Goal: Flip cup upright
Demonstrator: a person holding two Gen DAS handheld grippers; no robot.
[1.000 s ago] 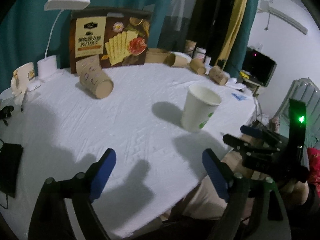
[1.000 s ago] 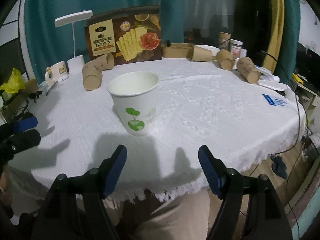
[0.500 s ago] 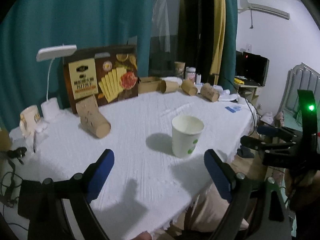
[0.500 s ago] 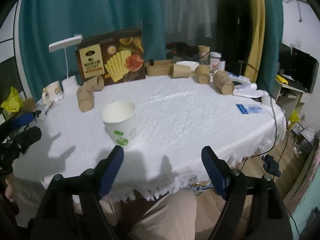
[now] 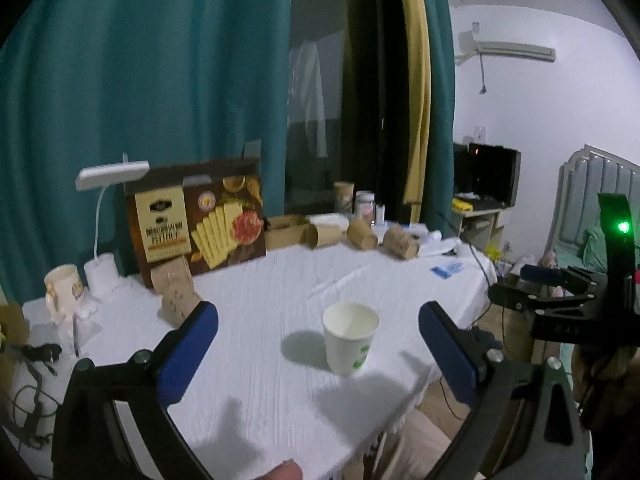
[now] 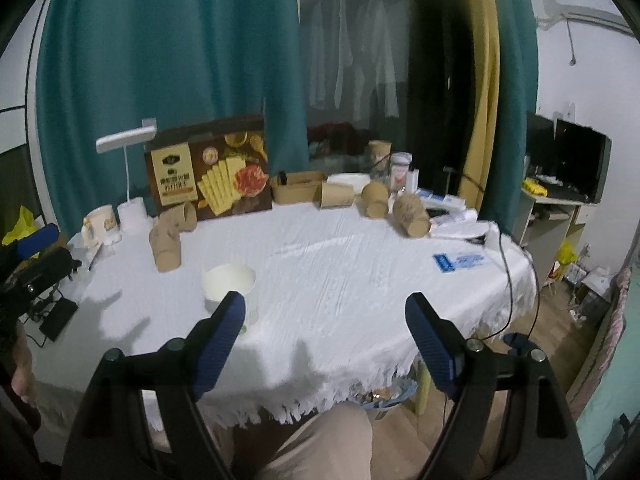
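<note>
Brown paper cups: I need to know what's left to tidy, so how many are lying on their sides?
5. Two lie together before the cracker box; three lie along the far edge. More may be hidden.

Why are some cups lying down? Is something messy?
Yes. The white cup stands upright, but several brown paper cups lie tipped on their sides: two near the cracker box, like this one, and three along the table's back edge, like this one. Nothing looks spilled.
</note>
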